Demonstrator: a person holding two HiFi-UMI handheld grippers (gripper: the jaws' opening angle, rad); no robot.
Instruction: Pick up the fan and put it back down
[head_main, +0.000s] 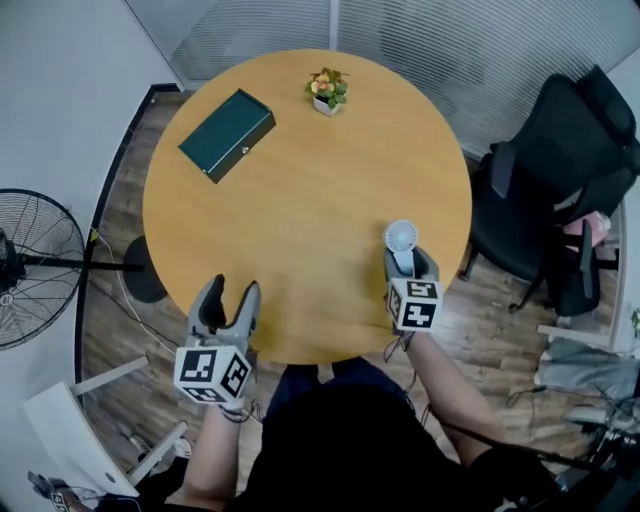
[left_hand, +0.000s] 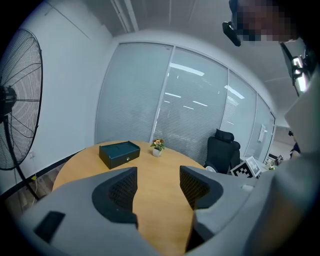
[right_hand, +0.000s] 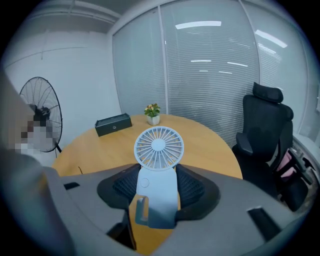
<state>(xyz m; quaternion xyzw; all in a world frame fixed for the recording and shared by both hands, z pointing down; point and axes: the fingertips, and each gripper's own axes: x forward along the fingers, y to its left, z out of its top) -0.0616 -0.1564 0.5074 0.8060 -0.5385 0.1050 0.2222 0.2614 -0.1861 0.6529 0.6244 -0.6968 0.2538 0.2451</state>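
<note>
Grey left gripper (head_main: 231, 291) idle, jaws apart with nothing between them; right gripper (head_main: 410, 266) clamped on the white handheld fan (head_main: 401, 237).

We hold the fan by its flat handle, with the round grille head upright above the jaws. It sits over the near right edge of the round wooden table (head_main: 300, 200) and, by our reading, just clear of it. We judge it light, stiff plastic, smooth enough to slip, with a thin grille that could crack under a squeeze, so the handle is the place to grip. Tabletop is level wood, with a dark green box (head_main: 227, 134) far left and a small potted plant (head_main: 327, 92) at the far edge. Room, left to right: pedestal fan (head_main: 30, 265) on plank floor, blinds behind glass, black office chair (head_main: 560, 170).
</note>
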